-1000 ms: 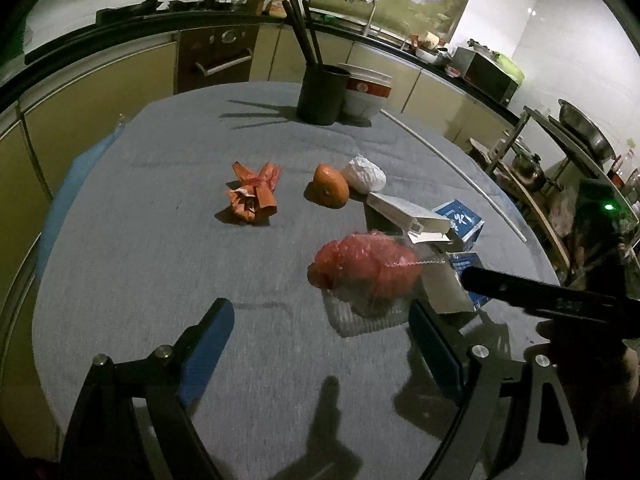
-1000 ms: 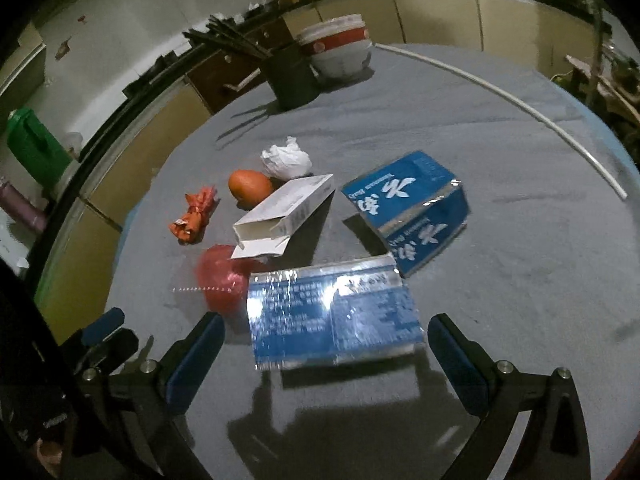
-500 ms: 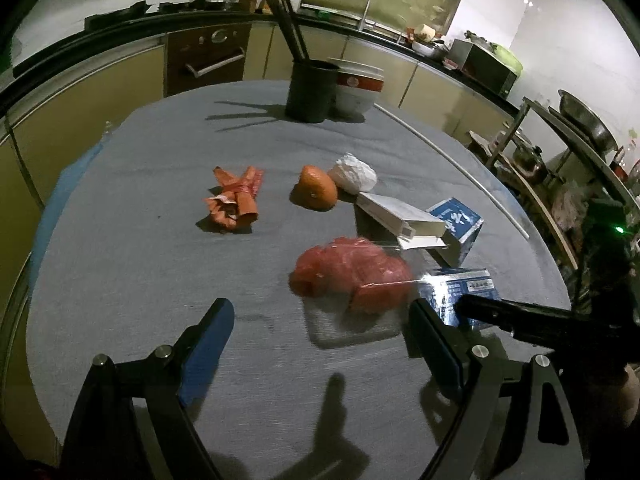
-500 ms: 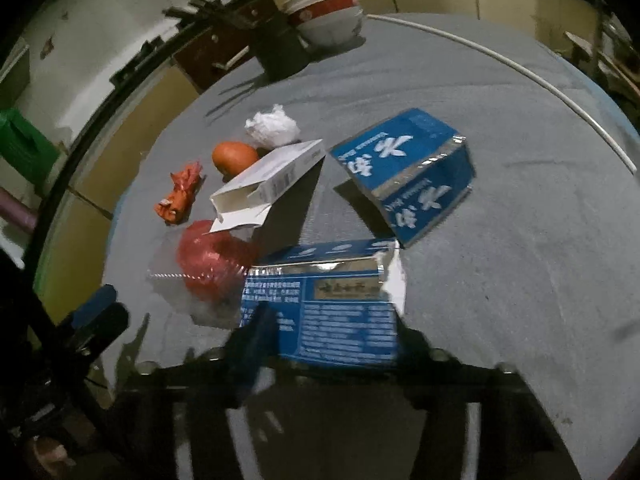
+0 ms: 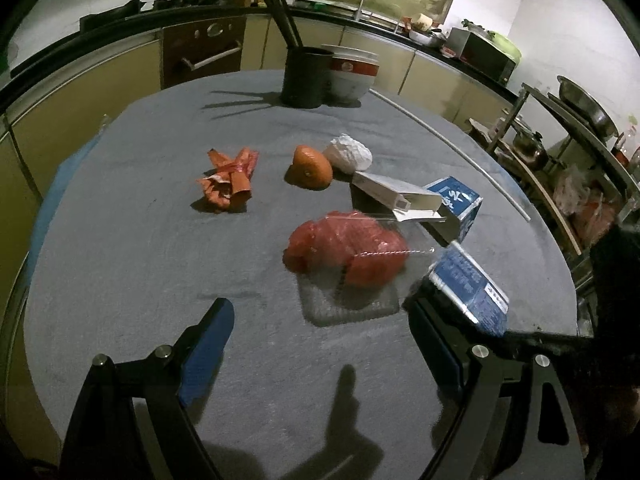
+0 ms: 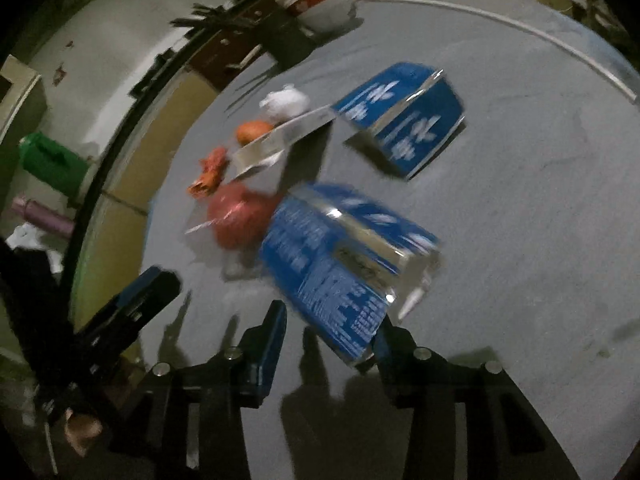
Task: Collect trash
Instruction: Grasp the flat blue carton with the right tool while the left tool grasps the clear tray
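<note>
Since the earlier frames the right gripper has closed from wide open onto the blue carton, and the carton has tipped up off the table; the left gripper has stayed open and hovering.

Left wrist view: The left gripper is wide open and holds nothing. The red plastic bag, lying in a clear plastic tray, sits directly ahead of the fingers and roughly centred between them. The bag's long axis runs across the gripper opening, left to right. Beyond it lie the orange wrapper, the orange, the crumpled white paper, the white box and a second blue carton. The held blue carton appears raised at the right edge.

Right wrist view: The picture is motion-blurred. The right gripper's fingers are narrowed on the near end of the blue carton; its long axis points away from the gripper and tilts upward. The second blue carton rests further ahead on the table.

Judgement: The left gripper is the nearer to the red plastic bag. A straight advance and descent would bring the fingers either side of it.
</note>
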A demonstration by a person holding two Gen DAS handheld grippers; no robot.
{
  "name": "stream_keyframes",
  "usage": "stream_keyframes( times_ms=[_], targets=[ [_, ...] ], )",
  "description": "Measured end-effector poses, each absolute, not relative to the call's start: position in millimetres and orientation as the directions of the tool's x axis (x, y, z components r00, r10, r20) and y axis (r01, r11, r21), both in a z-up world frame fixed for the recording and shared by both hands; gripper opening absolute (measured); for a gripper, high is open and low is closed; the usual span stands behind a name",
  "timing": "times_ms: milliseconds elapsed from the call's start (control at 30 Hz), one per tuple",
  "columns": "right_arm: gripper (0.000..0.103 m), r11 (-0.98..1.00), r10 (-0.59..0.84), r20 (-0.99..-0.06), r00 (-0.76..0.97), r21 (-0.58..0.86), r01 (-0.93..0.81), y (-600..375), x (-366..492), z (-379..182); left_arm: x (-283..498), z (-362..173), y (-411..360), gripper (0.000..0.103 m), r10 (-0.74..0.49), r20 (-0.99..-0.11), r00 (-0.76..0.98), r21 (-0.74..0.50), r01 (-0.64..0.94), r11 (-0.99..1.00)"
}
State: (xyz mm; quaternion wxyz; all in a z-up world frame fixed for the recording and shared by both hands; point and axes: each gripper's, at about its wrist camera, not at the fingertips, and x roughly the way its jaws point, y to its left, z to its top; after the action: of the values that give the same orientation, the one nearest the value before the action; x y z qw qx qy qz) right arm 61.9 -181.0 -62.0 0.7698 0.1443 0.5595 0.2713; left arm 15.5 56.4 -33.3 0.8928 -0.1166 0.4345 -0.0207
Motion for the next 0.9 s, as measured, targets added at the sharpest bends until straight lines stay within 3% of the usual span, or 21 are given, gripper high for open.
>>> stream_keyframes(
  times_ms=[67, 100, 133, 200, 367, 500, 633, 733, 900],
  targets=[
    [0.045, 0.816, 0.565, -0.793, 0.226, 0.497, -0.294, -180.5, 48.6, -57.8, 13.9, -32.4, 59.3, 0.089, -0.137, -0.768, 0.625, -0.226, -0.066, 0.972],
    [0.054, 0.82, 0.556, -0.8, 0.226, 0.483, -0.308, -180.3, 44.4, -56.4, 13.4, -32.5, 60.6, 0.089, -0.137, -0.767, 0.627, -0.228, -0.066, 0.971],
    [0.074, 0.827, 0.538, -0.811, 0.231, 0.453, -0.333, -180.2, 38.5, -52.6, 13.4, -33.1, 61.9, 0.089, -0.139, -0.767, 0.626, -0.231, -0.068, 0.971],
    [0.082, 0.837, 0.502, -0.824, 0.263, 0.388, -0.385, -179.6, 30.1, -43.4, 13.7, -34.0, 62.8, 0.089, -0.147, -0.766, 0.626, -0.244, -0.071, 0.967],
    [0.082, 0.859, 0.338, -0.836, 0.433, 0.086, -0.504, -159.9, 28.8, -7.3, 15.4, -36.2, 56.8, 0.089, -0.167, -0.765, 0.622, -0.257, -0.058, 0.965],
    [0.082, 0.834, 0.291, -0.864, 0.411, 0.018, -0.552, -139.2, 56.7, -21.7, 12.7, -35.1, 56.6, 0.089, -0.164, -0.763, 0.626, -0.25, -0.052, 0.967],
    [0.08, 0.864, 0.294, -0.912, 0.285, 0.126, -0.488, -139.2, 91.1, -64.4, 11.7, -32.7, 62.2, 0.089, -0.15, -0.761, 0.632, -0.243, -0.062, 0.968],
    [0.066, 0.878, 0.32, -0.899, 0.3, 0.162, -0.451, -152.0, 92.6, -63.2, 17.7, -33.6, 61.5, 0.089, -0.153, -0.762, 0.629, -0.252, -0.071, 0.965],
    [0.065, 0.894, 0.356, -0.878, 0.319, 0.221, -0.389, -177.7, 82.8, -59.1, 32.1, -32.7, 38.0, 0.089, -0.15, -0.77, 0.62, -0.235, -0.056, 0.97]
  ],
)
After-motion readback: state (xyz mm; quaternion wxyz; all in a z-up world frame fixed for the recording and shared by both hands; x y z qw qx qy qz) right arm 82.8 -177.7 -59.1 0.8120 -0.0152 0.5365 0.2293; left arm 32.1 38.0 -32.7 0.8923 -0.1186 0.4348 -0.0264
